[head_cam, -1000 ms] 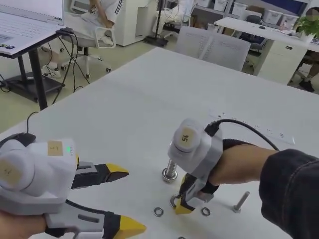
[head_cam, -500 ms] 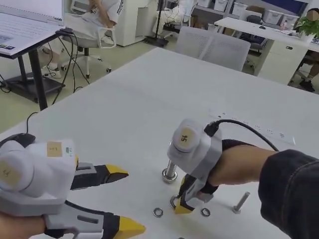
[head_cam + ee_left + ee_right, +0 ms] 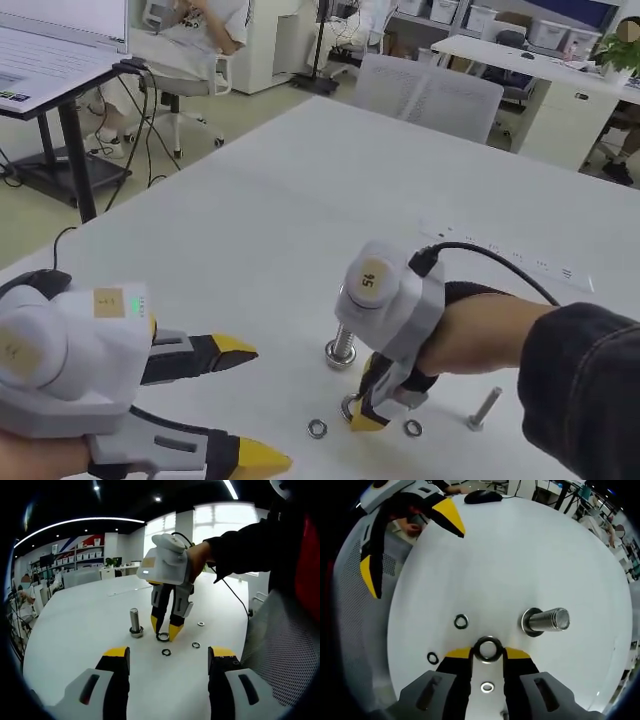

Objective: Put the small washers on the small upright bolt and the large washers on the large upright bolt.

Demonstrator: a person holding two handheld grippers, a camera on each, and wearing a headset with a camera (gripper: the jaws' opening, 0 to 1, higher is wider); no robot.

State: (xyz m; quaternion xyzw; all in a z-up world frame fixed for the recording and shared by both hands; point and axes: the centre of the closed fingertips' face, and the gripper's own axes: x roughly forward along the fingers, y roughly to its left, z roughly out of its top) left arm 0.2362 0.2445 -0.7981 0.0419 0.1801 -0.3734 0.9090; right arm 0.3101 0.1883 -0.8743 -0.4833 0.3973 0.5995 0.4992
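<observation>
The large bolt (image 3: pixel 342 345) stands upright on the white table (image 3: pixel 300 200). Just in front of it my right gripper (image 3: pixel 358 412) points down at the table, its yellow tips shut on a large washer (image 3: pixel 487 648) at table level. That washer (image 3: pixel 163 637) sits between the tips of the right gripper (image 3: pixel 165 630), to the right of the bolt (image 3: pixel 134 622). Small washers (image 3: pixel 317 428) (image 3: pixel 412 427) lie flat on either side. A small bolt (image 3: pixel 483 408) lies on its side to the right. My left gripper (image 3: pixel 250 405) hovers open and holds nothing at the lower left.
A third small washer (image 3: pixel 433 657) lies near the table's front edge. A black mouse (image 3: pixel 35 280) with its cord is at the left edge. A cable (image 3: pixel 500 265) runs from the right gripper. Chairs and desks stand beyond the far edge.
</observation>
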